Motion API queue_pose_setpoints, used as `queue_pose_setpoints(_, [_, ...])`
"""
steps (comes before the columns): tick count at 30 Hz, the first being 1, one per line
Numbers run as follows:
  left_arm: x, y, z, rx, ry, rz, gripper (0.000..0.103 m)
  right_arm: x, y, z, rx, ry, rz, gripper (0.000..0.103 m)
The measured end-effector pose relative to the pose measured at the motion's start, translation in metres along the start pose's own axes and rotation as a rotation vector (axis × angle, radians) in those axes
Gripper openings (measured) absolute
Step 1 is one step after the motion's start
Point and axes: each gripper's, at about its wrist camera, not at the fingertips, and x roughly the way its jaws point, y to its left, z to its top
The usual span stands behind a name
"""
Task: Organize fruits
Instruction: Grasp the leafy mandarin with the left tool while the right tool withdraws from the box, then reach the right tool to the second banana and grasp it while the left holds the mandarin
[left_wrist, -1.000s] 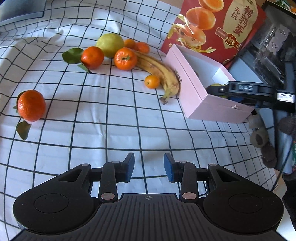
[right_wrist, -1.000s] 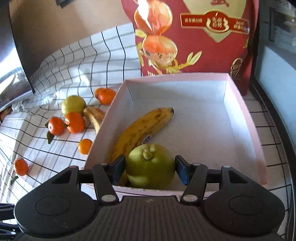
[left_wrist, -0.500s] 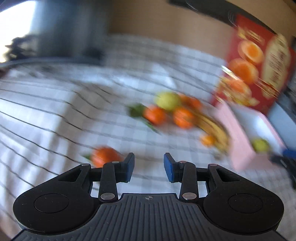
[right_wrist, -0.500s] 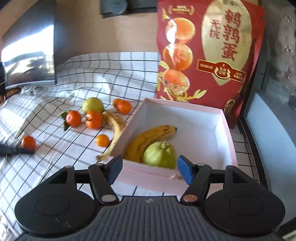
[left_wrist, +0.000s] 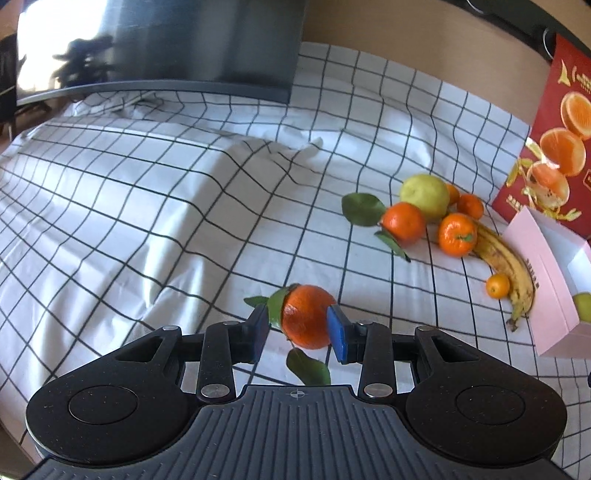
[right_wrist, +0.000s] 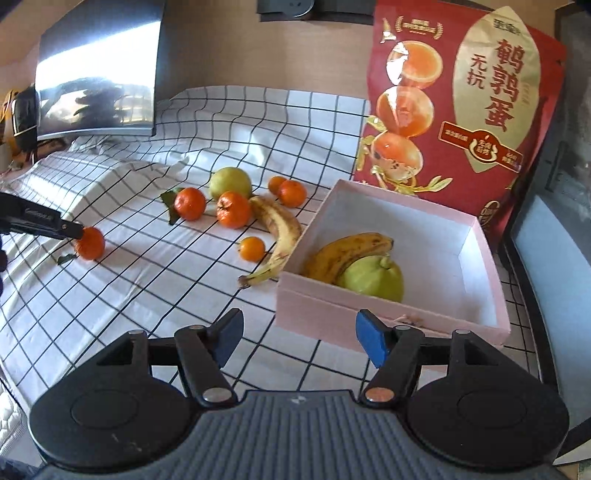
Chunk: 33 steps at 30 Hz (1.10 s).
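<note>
A white cloth with black squares (left_wrist: 184, 221) is spread wide — wrinkled in the middle. A big red bag (right_wrist: 461, 110) with orange halves printed on it is stood at the back — a dark shiny screen (left_wrist: 166, 48) is seen too.

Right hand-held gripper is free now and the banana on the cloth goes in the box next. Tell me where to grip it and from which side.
Take the banana across its thick middle, coming from above, pads on its two long sides. It lies flat and curved, and the middle is bare. A small orange sits close on one side and the box wall on the other near the stem end, so stay clear of that end.
</note>
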Motion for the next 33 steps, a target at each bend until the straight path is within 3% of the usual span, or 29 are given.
queue_pose_setpoints(10, [0.018, -0.012, 0.005, 0.041, 0.010, -0.001, 0.044, 0.002, 0.014, -0.011, -0.019, 0.035, 0.017, 0.069])
queue_pose_setpoints(33, [0.037, -0.011, 0.016, -0.002, 0.068, 0.011, 0.048, 0.001, 0.018, -0.028, -0.012, 0.076, 0.023, 0.069])
